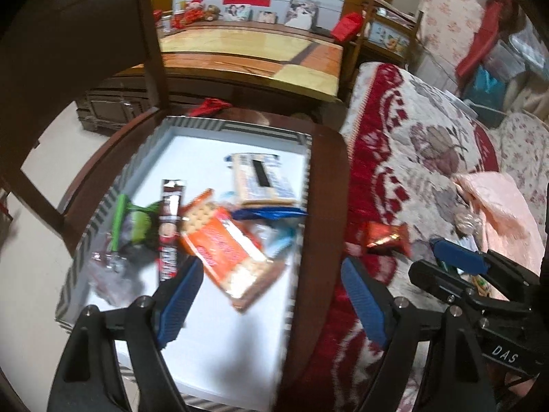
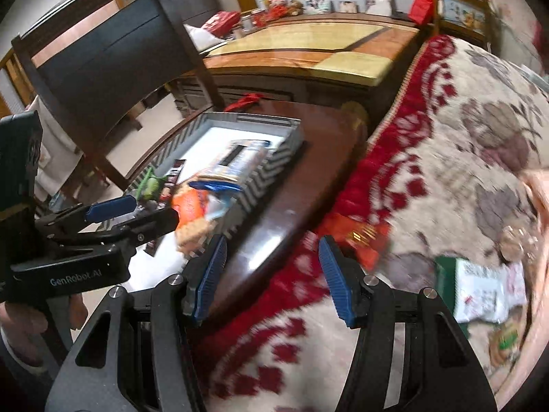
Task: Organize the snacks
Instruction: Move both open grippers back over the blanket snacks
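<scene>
Left gripper (image 1: 272, 288): black frame with two blue ribbed pads, spread wide apart and holding nothing. It hangs over the near end of the box.

Right gripper (image 2: 272, 274): same black frame and blue pads, also wide apart and empty. It hangs over the edge where the stool meets the sofa.

Box: flat cardboard box with grey and white zigzag walls and a white floor (image 1: 219, 353). It sits on the dark brown wooden stool (image 1: 322, 206).

Snacks already in the box: orange cracker pack with a clear window (image 1: 226, 243), long brown stick sachet (image 1: 170, 230), pale biscuit pack with a black stripe (image 1: 260, 182), green wrapped snack (image 1: 135, 219), and a blue wrapper (image 1: 271, 213) tucked between packs.

Snacks still outside: shiny red and gold wrapper (image 2: 363, 237) lies on the red and cream flower-pattern sofa cover (image 2: 446, 158), just beside the stool. White and green snack bag (image 2: 483, 292) lies farther right, near a clear bag with something round (image 2: 518, 240) inside.

How they may handle: I think these packs are light and crinkly. Shiny foil looks slippery. Crackers inside could snap if squeezed hard.

Where to hold: probably pinch the flat sealed end of the red and gold wrapper, not the puffy middle.

Soft cover: the cloth may sink under a push, so a low, gentle pinch seems best.

Blur: both views are smeared, so small print cannot be read.
</scene>
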`<state>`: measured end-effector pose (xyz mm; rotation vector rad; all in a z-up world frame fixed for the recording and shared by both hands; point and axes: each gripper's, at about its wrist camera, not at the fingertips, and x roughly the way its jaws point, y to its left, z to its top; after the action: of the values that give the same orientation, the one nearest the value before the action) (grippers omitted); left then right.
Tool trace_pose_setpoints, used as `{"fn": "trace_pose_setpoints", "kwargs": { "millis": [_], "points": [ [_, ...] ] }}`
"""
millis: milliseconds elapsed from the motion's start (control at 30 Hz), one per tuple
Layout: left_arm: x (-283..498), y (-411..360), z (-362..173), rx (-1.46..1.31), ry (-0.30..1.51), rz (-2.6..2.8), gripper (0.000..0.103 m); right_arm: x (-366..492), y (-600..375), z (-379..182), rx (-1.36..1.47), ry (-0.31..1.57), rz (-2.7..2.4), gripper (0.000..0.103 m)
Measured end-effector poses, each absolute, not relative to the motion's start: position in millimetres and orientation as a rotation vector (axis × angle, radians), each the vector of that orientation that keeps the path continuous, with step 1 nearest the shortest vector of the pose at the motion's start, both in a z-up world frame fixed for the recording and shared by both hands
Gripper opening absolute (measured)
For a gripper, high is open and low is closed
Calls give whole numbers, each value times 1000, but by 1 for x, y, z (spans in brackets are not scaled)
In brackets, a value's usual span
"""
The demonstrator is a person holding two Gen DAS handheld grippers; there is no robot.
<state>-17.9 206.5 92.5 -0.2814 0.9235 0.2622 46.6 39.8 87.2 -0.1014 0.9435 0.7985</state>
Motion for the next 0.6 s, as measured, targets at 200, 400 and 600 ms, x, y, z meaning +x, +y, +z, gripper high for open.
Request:
{"fn": "trace_pose_setpoints", "kwargs": {
  "millis": [200, 400, 600],
  "points": [
    [-10, 177, 91, -248, 949, 209, 84, 45, -4, 82, -63, 951, 731, 56],
    [-4, 154, 87, -220, 972, 175, 84, 47, -44, 71, -18, 980, 670, 56],
    [4, 134, 83, -199, 989, 139, 85, 46, -84, 62, 12, 995, 609, 56]
  ]
}}
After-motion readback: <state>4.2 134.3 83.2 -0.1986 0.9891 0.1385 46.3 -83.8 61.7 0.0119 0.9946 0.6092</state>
